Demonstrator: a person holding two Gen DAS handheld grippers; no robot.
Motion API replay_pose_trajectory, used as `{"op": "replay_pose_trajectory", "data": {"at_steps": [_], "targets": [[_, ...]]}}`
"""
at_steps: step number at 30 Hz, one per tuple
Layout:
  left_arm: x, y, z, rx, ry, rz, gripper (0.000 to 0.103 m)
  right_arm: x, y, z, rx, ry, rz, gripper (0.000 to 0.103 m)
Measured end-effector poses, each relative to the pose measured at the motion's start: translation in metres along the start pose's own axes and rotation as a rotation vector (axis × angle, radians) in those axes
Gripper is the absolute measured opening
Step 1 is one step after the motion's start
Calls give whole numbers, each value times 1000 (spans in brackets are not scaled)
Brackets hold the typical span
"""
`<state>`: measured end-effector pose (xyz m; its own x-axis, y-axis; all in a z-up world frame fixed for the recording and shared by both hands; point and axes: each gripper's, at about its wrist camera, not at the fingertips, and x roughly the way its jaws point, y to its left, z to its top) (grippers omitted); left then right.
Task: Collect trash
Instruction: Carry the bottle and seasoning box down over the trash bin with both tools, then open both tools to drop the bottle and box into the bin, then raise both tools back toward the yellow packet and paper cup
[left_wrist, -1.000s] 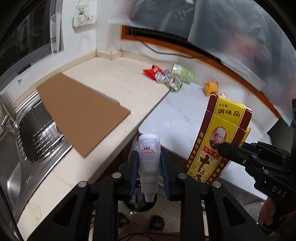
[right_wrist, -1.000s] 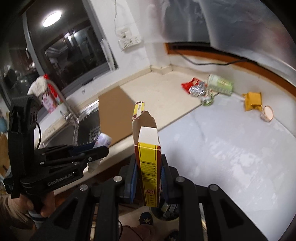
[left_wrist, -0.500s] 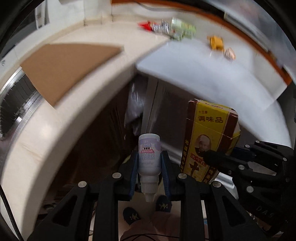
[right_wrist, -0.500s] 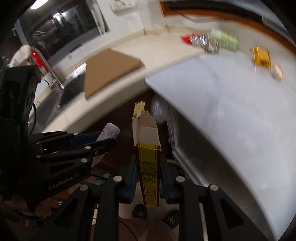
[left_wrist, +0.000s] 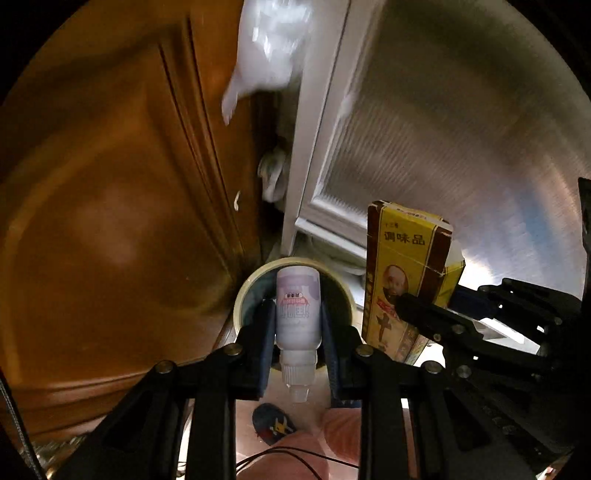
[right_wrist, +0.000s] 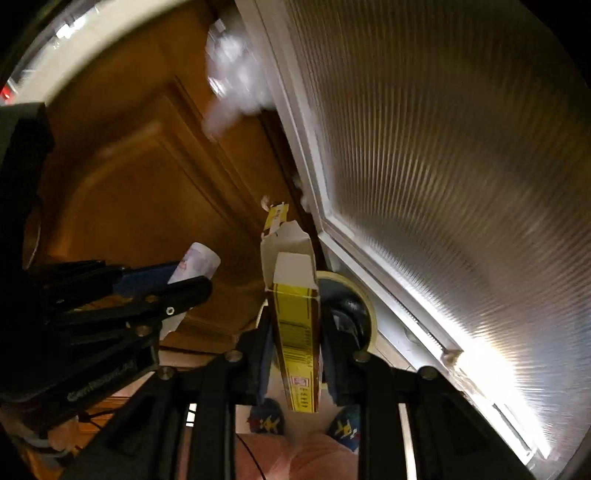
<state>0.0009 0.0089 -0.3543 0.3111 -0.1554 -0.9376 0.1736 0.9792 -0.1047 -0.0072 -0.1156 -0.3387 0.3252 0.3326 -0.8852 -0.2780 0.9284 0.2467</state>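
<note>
A brown wooden cabinet door (left_wrist: 110, 206) met a ribbed metal panel (left_wrist: 461, 129) low down, with a round bin (left_wrist: 255, 280) on the floor at the corner. The left tool (left_wrist: 298, 321) clamped a small white bottle (left_wrist: 297, 314) directly above the bin's mouth. Beside it, the right tool (right_wrist: 295, 343), its jaws opening, had an opened yellow seasoning box (right_wrist: 295, 332) between its pads, near the bin's rim.

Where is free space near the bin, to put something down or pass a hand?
Bare floor shows only in front of the bin, toward the slippers. The bin's mouth looks open. Behind, it is crowded: wooden cabinet door left, ribbed glass door right.
</note>
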Motion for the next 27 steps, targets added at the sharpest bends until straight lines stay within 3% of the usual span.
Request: {"op": "replay_pose_trajectory", "data": {"at_steps": [8, 10, 14, 15, 18, 27], "targets": [[68, 13, 2, 13, 37, -16, 23, 71, -12, -13, 21, 30, 4, 29], [79, 14, 3, 16, 46, -16, 30, 87, -14, -14, 30, 47, 5, 29], [86, 23, 0, 16, 52, 24, 50, 100, -18, -15, 46, 43, -40, 50], [86, 25, 0, 12, 50, 28, 60, 101, -20, -16, 54, 44, -37, 50], [79, 30, -1, -1, 42, 21, 73, 97, -22, -18, 75, 39, -42, 52], [26, 15, 0, 36, 31, 23, 82, 47, -14, -16, 89, 21, -82, 52]]}}
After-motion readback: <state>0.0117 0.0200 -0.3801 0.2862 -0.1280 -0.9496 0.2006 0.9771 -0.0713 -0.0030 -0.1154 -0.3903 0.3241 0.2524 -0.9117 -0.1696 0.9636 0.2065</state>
